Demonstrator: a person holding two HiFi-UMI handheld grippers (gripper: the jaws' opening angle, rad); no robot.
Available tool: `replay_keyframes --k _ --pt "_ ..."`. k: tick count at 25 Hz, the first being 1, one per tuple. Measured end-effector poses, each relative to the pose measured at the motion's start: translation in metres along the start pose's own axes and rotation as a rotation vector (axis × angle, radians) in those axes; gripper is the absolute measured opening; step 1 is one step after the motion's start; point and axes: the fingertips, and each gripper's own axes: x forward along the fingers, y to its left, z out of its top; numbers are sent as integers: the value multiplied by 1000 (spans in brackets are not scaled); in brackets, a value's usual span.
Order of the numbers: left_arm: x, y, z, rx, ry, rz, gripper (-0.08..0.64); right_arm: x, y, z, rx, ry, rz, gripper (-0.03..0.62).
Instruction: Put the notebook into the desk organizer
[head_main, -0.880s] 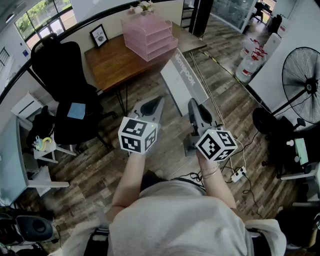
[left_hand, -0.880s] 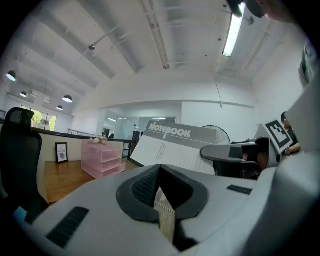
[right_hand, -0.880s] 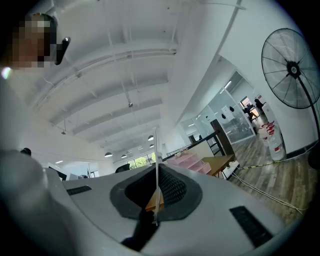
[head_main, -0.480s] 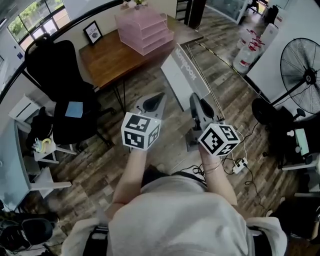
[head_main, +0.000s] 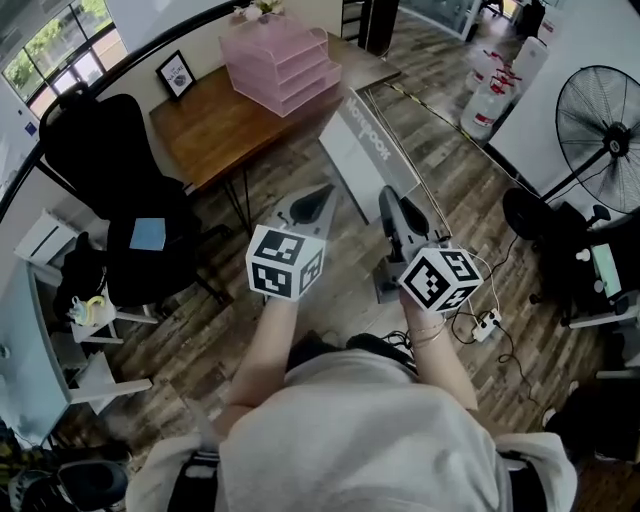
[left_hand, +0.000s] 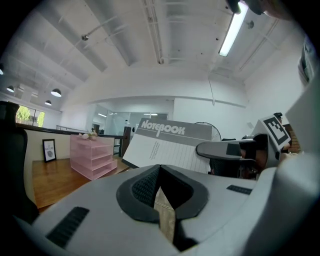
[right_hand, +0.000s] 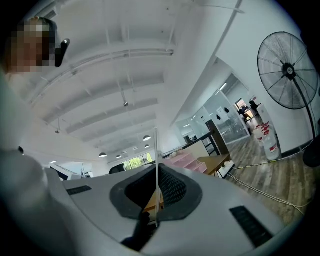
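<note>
- Nearest, at 6 o'clock in the head view, is the person's grey-shirted torso (head_main: 360, 440). Both forearms (head_main: 262, 345) reach up the picture.
- The left gripper (head_main: 322, 192) points toward 1 o'clock. In the left gripper view its dark pads (left_hand: 144, 186) meet at the tips with nothing between them, and only floor shows through the slot below.
- The right gripper (head_main: 387, 200) sits just beside it at 3 o'clock and points toward 12. Its jaws are pinched on the near edge of the notebook (head_main: 362, 150). In the right gripper view that edge is a thin white line standing upright between the pads.
- The notebook is carried in the air above the wood floor (head_main: 200, 320), running from the right gripper toward 12 o'clock. Its grey title band lies along the right side, and its far end comes up to the desk's near edge in the picture.
- A power strip (head_main: 487, 322) lies on the floor at 4 o'clock.
- A black office chair (head_main: 110, 170) stands at 9 o'clock with a blue flat thing (head_main: 148, 233) on its seat, possibly a cushion.
- The wooden desk (head_main: 215, 125) lies at 11 o'clock.
- The pink desk organizer (head_main: 280, 62) stands on the desk's far right end, at 11 o'clock from the notebook and apart from it. A framed picture (head_main: 175, 72) is at the organizer's 9 o'clock.
- Farthest, water bottles (head_main: 488, 95) stand at 1 o'clock and a standing fan (head_main: 600, 110) at 2 o'clock.
</note>
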Motion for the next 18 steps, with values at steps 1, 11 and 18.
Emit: replay_keyframes --k 1,11,18 --pt "2 3 -1 -3 5 -7 5 2 -1 -2 2 4 -7 18" --pt "18 22 -20 -66 48 -33 5 15 -21 -20 50 35 -62 18" --pt "56 51 -21 -79 61 -7 5 61 -57 -20 66 53 -28 18"
